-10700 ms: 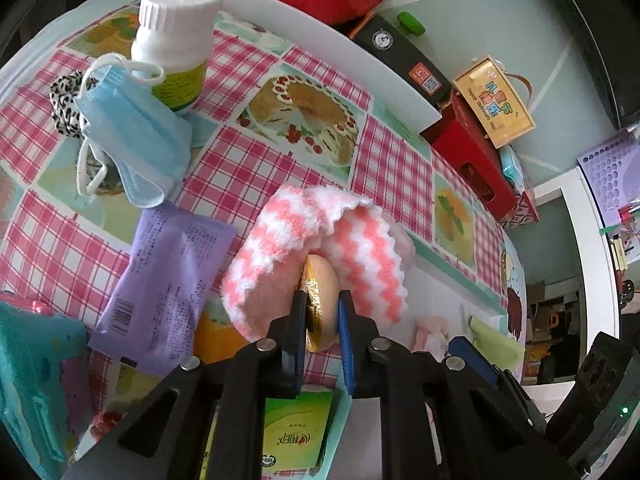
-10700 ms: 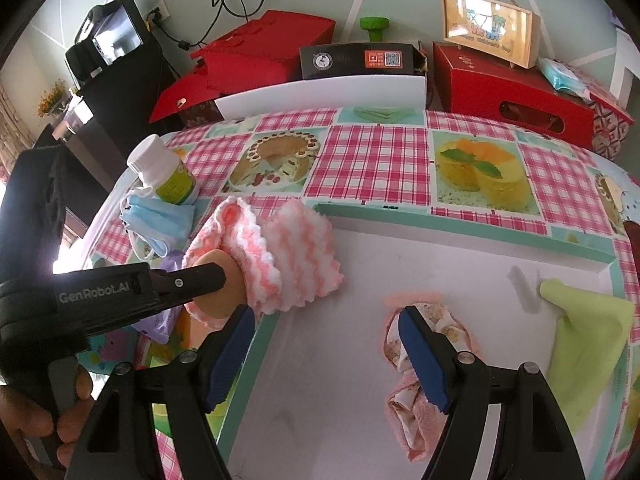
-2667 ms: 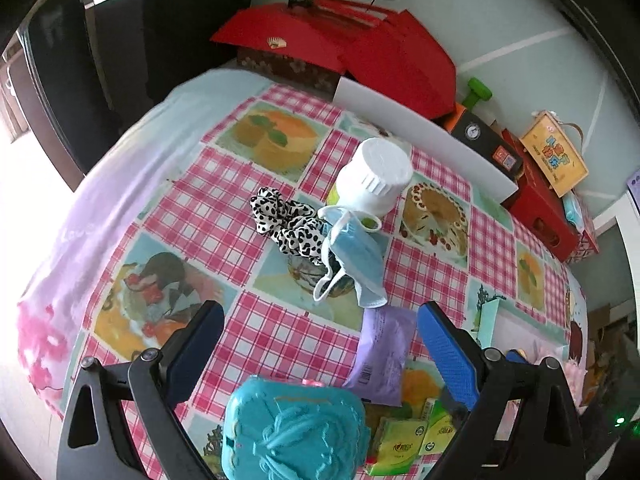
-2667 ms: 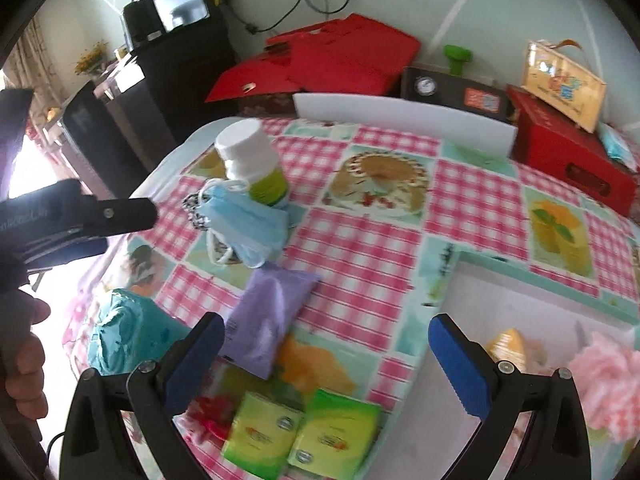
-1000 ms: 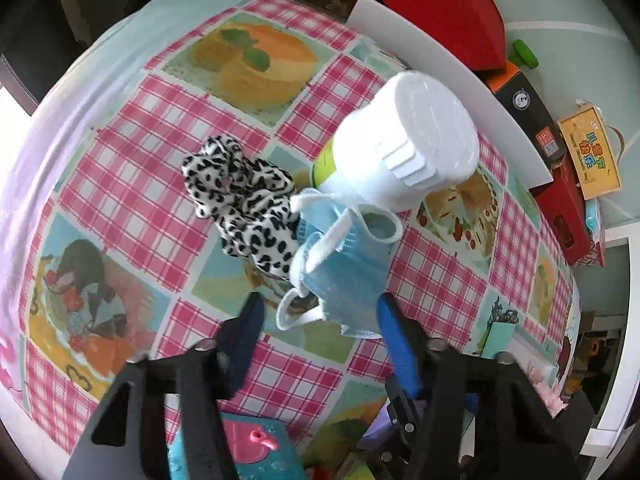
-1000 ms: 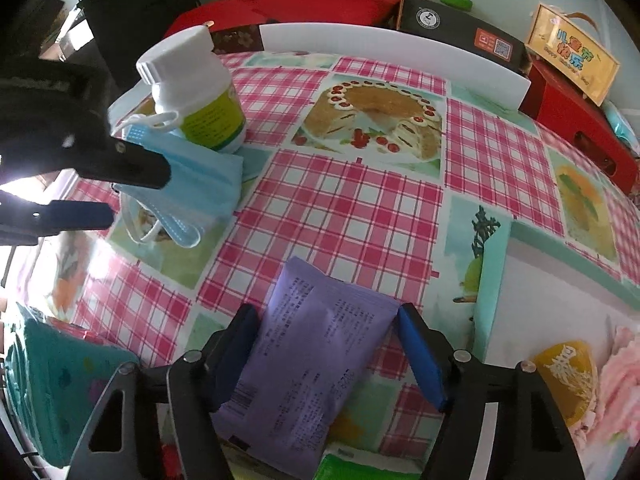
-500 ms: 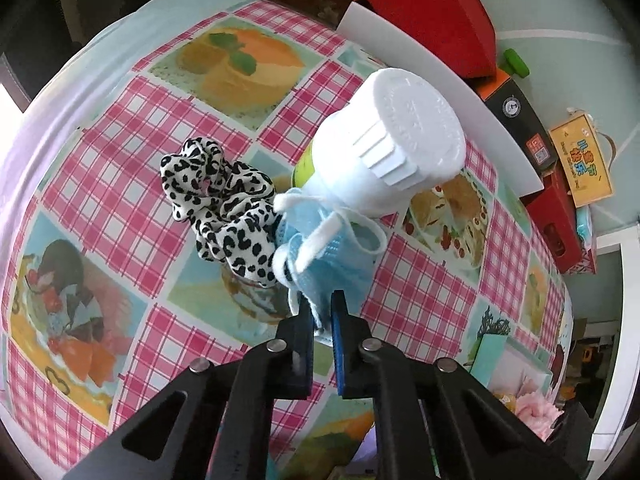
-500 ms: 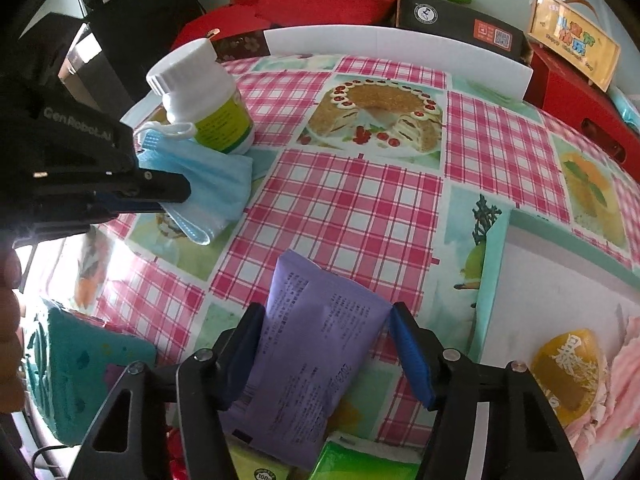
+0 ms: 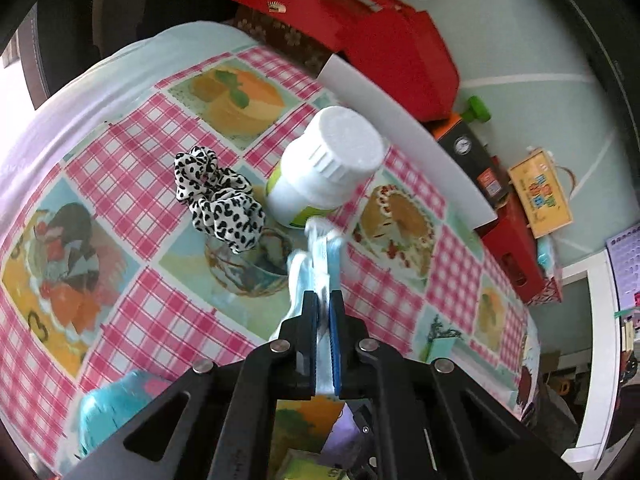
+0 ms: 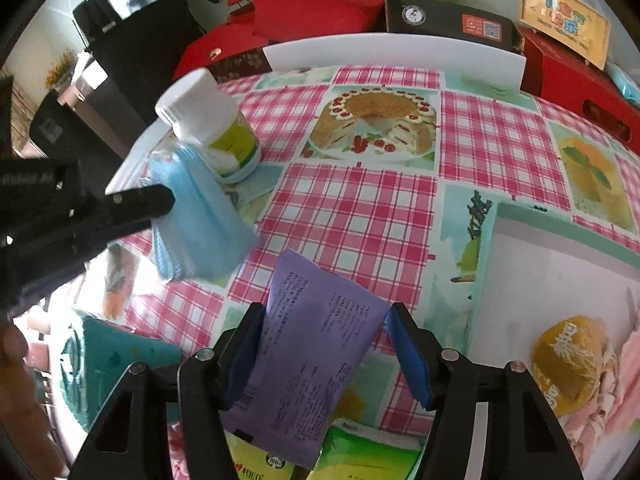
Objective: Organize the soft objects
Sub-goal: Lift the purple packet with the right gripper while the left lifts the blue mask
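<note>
Left wrist view shows my left gripper (image 9: 325, 300) with its fingers (image 9: 309, 312) pinched tight on the blue face mask (image 9: 320, 256), and the mask looks lifted off the bench (image 9: 120, 184); it hangs between the two pads and sticks out past the tips. Just beyond the mask is the white bottle (image 9: 328, 168), which looks tipped over a bit, and beside it lies the spotted scrunchie (image 9: 220, 200), not picked up yet. In the right wrist view my right gripper (image 10: 326, 330) has its fingers (image 10: 408, 348) spread wide, one on each side of the purple packet (image 10: 316, 364), which lies flat on the bench; the left pad looks close to its edge, but I cannot tell if it touches. Off to the right, the white tray (image 10: 560, 280) already has a yellow round thing (image 10: 568, 364) and something pink and fluffy (image 10: 616, 380) in it, so I think some soft things are put away. I think the mask must go to the tray next. The scrunchie, the purple packet and maybe the green packs (image 10: 360, 456) near my fingers are left to sort.
</note>
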A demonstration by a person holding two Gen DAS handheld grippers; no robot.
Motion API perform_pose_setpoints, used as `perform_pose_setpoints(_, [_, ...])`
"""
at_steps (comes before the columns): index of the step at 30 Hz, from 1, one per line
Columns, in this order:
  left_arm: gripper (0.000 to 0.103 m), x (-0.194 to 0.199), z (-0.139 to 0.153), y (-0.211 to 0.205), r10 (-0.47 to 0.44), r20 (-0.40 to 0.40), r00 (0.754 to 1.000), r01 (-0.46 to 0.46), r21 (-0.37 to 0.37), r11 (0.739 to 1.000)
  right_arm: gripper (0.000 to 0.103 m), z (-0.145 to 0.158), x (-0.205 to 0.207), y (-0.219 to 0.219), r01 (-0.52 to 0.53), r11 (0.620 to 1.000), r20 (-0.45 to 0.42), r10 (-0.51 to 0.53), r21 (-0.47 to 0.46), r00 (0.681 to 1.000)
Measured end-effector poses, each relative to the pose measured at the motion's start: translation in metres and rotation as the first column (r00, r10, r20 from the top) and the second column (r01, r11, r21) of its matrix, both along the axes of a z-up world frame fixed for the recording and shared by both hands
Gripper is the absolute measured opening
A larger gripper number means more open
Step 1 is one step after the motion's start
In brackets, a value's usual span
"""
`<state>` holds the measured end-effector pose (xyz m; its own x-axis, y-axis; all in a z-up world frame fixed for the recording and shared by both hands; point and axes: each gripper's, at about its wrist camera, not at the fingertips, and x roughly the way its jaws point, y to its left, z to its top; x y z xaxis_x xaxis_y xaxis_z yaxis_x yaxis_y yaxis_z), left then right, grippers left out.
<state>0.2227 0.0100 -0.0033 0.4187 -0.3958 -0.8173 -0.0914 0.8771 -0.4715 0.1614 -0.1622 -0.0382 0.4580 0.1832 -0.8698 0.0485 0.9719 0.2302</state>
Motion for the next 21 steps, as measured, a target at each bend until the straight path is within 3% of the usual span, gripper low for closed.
perform_pose_setpoints(13, [0.003, -0.008, 0.014, 0.002, -0.001, 0.062, 0.998, 0.002, -0.014, 1.0, 0.065, 0.03, -0.009, -0.017, 0.043, 0.999, 0.081, -0.043, 0.011, 0.996])
perform_pose_setpoints(21, [0.003, -0.02, 0.046, 0.002, -0.013, 0.158, 0.987, 0.02, -0.04, 0.999, 0.065, 0.056, -0.021, -0.027, 0.061, 0.998, 0.152, -0.061, 0.001, 0.986])
